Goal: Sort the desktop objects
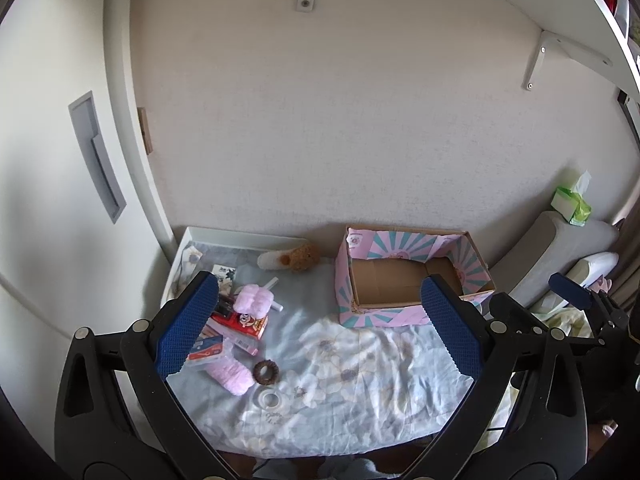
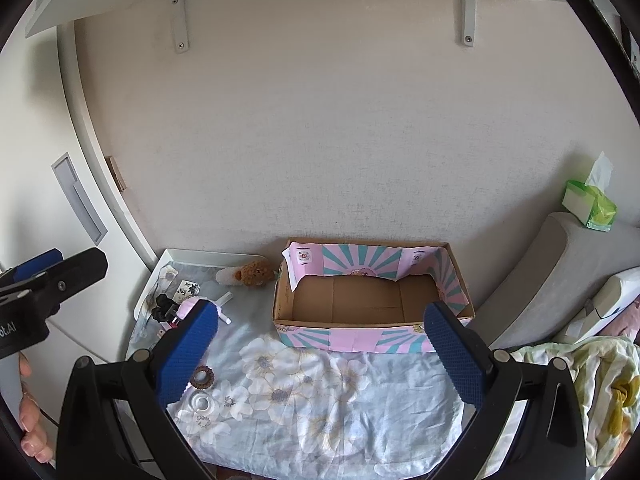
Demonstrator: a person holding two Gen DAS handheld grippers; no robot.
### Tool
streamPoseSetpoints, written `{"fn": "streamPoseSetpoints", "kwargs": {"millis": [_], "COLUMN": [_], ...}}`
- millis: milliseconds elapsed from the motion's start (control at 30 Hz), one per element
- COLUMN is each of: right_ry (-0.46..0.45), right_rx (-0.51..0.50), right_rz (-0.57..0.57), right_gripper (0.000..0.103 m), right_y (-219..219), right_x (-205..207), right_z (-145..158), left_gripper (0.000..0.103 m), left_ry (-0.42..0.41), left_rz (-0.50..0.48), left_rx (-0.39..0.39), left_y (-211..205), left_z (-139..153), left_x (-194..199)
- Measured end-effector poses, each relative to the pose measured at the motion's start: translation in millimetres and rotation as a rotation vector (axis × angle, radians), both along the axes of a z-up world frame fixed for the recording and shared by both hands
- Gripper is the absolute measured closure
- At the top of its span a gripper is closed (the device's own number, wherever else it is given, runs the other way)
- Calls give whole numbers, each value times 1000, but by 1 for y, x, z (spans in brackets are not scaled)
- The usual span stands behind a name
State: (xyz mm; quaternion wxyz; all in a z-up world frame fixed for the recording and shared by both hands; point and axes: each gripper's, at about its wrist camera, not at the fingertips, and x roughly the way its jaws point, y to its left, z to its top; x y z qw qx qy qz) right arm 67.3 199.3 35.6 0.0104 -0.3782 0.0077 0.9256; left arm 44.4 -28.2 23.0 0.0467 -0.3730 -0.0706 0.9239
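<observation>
Two grippers, left gripper (image 1: 318,328) and right gripper (image 2: 320,354), both spread wide, empty, above floral cloth (image 1: 360,380) on table. Cardboard box (image 2: 372,300) by the wall, clutter pile (image 1: 236,320) left of it, well apart. Tissue pack (image 2: 590,204) sits on grey cushion (image 2: 552,272).

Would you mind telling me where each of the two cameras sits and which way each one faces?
Left wrist: on the left gripper, looking down across the flowered cloth at the wall; its own open blue fingers and the right gripper show.
Right wrist: on the right gripper, further right, facing the cardboard box; the left gripper and a hand show.
Shared: box, brown ring, tape roll, plush toy, tissue box.
</observation>
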Motion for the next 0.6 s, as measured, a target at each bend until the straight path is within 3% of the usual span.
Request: {"fn": "streamPoseSetpoints", "kwargs": {"millis": [367,600], "right_ry": [6,3], "right_rx": [20,5], "right_rz": [12,62], "right_gripper": [0,0], "right_y": [-3,-9], "right_x": [2,3], "right_z": [2,-3], "left_gripper": [2,2], "left_ry": [2,3], "left_rz": [4,112], "left_rx": [-12,2], "left_y": [-6,-52], "left_z": [7,8], "left_x": [4,10]}}
